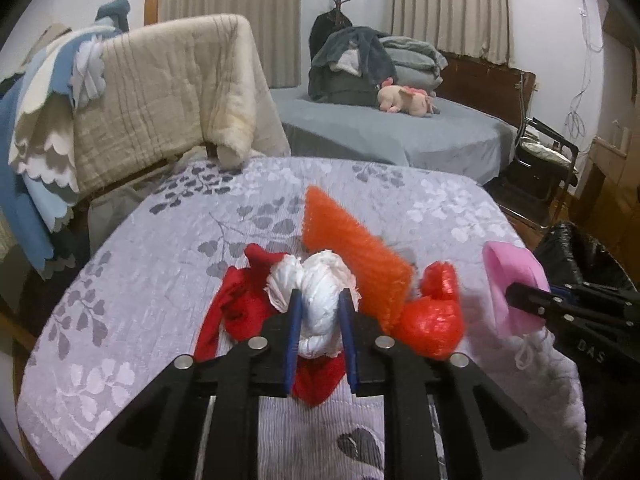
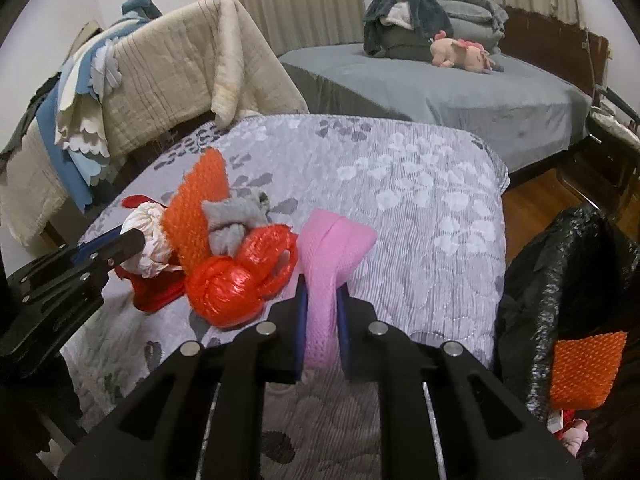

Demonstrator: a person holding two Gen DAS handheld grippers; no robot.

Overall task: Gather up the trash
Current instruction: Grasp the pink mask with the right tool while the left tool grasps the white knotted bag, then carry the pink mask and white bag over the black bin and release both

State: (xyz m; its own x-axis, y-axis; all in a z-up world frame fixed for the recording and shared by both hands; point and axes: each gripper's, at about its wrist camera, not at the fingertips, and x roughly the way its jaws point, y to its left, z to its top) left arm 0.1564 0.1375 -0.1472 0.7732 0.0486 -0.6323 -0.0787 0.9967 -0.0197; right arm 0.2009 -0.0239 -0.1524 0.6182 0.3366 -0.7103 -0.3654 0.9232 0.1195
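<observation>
A pile of trash lies on the table's lilac floral cloth (image 1: 132,280). My left gripper (image 1: 320,298) is shut on a knotted white plastic bag (image 1: 316,272), its blue pads pressing both sides. Around the bag lie a red wrapper (image 1: 240,308), an orange foam net (image 1: 352,256) and a crumpled red plastic bag (image 1: 436,320). In the right wrist view a grey rag (image 2: 236,220) sits on the pile. My right gripper (image 2: 322,286) is shut on a pink foam sleeve (image 2: 336,240), held above the cloth to the right of the pile.
A black trash bag (image 2: 560,280) gapes at the table's right edge, with another orange foam net (image 2: 584,368) inside. A chair draped with blankets (image 1: 160,100) stands at the back left. A grey bed (image 1: 380,132) with clothes and a plush toy lies behind.
</observation>
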